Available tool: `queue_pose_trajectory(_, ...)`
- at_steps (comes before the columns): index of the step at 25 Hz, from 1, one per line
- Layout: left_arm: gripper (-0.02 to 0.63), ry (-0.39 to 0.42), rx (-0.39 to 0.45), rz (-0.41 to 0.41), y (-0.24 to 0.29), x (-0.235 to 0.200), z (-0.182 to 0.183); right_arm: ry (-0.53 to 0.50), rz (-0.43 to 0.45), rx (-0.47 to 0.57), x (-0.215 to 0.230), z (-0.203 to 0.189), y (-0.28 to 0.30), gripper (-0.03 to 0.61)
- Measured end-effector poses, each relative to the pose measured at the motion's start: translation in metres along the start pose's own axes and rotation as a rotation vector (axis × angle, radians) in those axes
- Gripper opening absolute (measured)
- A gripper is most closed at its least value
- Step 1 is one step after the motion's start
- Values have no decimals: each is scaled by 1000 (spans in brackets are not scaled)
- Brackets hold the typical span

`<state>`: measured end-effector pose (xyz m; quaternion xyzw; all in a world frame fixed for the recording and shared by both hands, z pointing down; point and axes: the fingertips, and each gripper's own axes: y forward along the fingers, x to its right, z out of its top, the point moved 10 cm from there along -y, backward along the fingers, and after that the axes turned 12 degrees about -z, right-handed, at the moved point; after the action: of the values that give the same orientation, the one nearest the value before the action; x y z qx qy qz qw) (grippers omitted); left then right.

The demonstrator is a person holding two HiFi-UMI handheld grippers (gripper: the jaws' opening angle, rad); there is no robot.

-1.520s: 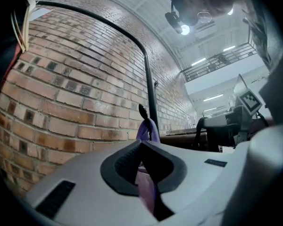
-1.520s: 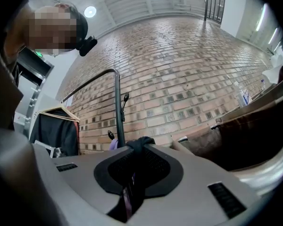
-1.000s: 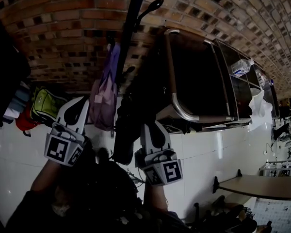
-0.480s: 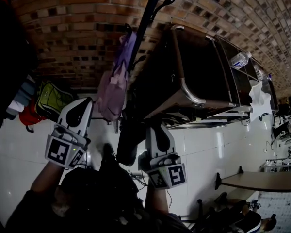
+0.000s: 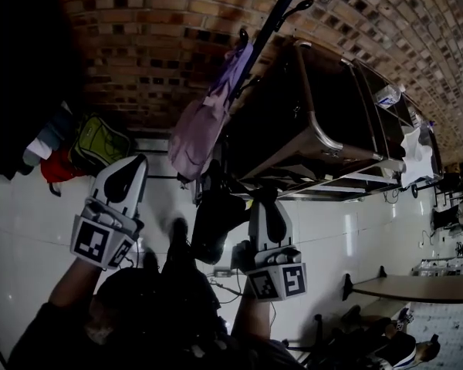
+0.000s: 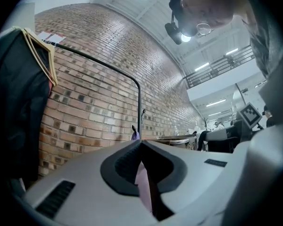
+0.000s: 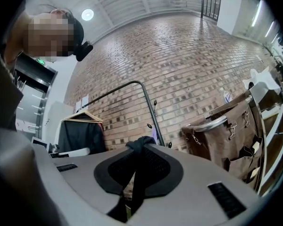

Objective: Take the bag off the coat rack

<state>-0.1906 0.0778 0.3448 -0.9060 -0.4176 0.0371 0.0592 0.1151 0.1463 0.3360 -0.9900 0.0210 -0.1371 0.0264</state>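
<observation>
Our right gripper [image 5: 265, 206] pinched a dark strap [image 7: 139, 144]. The black bag [image 5: 213, 223] hung just beside that gripper, below the purple bag [image 5: 201, 129] on the coat rack [image 5: 276, 18]. Our left gripper [image 5: 131, 172] was pressed together, apart from both bags.

Item count, one moment.
Hand-held grippers, two: left hand-held gripper [image 5: 133, 164], right hand-held gripper [image 5: 265, 203]. Bags, three: purple bag [image 5: 204, 126], black bag [image 5: 210, 223], green backpack [image 5: 99, 141]. Singles: one coat rack [image 5: 274, 25], one brown cart [image 5: 332, 91], one plastic bottle [image 5: 387, 95], one table [image 5: 417, 287], one wooden hanger [image 6: 37, 44].
</observation>
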Motion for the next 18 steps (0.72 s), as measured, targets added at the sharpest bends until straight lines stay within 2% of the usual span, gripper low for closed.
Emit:
queue_pose_trajectory(8, 17, -5, 2, -15, -44, 6, 3, -66, 19, -13, -23, -12, -38, 44)
queue_pose_trajectory(11, 17, -5, 5, -25, -57, 10, 4, -41, 13, -21, -34, -13, -50, 44)
queue_pose_trajectory(14, 17, -17, 8, -37, -67, 14, 6, -64, 16, -32, -38, -16, -63, 44)
queue_pose_trajectory(18, 17, -20, 7, -57, -78, 18, 8, -15, -3, -30, -55, -14, -71, 44)
